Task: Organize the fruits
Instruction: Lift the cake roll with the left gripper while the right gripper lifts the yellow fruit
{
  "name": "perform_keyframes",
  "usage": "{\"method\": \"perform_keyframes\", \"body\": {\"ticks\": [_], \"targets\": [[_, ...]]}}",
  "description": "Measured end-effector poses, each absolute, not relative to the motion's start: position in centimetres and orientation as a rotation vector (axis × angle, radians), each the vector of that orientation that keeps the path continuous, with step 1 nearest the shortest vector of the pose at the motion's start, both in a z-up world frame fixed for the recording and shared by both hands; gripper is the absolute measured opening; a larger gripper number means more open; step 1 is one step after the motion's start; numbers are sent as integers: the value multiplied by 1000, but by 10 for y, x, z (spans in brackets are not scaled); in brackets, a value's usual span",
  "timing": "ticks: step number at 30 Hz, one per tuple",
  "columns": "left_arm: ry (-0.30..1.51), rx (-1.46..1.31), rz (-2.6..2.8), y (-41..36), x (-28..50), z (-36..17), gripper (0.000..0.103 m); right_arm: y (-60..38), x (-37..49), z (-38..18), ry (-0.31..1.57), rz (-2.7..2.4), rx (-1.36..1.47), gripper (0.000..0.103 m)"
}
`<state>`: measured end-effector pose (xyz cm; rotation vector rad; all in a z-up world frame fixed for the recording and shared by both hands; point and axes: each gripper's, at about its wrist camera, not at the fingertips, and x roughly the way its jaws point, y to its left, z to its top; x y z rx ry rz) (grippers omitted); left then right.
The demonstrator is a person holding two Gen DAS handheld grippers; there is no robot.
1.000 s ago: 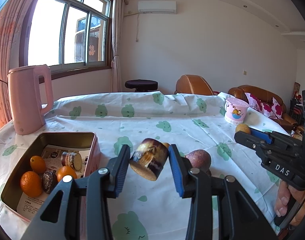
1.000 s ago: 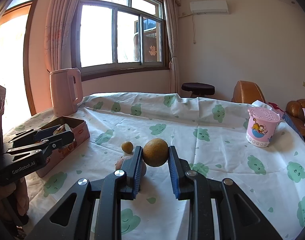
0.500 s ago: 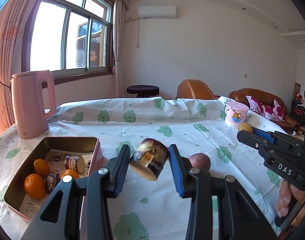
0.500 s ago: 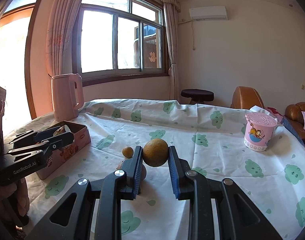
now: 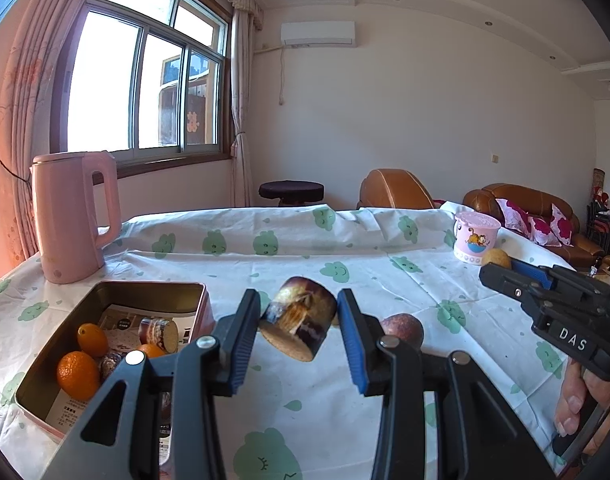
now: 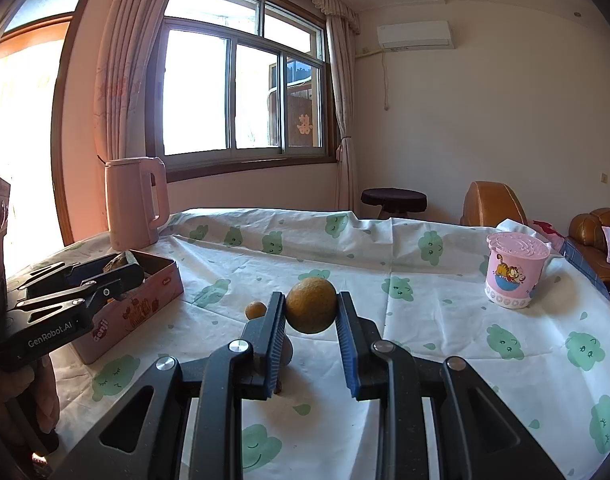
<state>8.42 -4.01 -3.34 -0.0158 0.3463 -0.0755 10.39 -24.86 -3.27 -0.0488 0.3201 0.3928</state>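
Sugarcane chunk, dark purple rind, pale cut end, tilted in left claw

The table, draped in a white cloth with green cloud faces, carried a pink kettle, an open tin, a pink lidded cup, a passion fruit and a small brownish fruit.

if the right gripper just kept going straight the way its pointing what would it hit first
Probably nothing nearby: the right gripper, shut on a brownish round fruit, points across bare tablecloth toward the far wall, though depth is unclear.
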Motion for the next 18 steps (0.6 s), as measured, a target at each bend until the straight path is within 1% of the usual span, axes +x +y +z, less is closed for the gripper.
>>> {"method": "perform_keyframes", "body": {"ticks": [18], "targets": [[344,-27,-73,-31,78,-32,42,-236,97,-31,318,397,-79,27]]}}
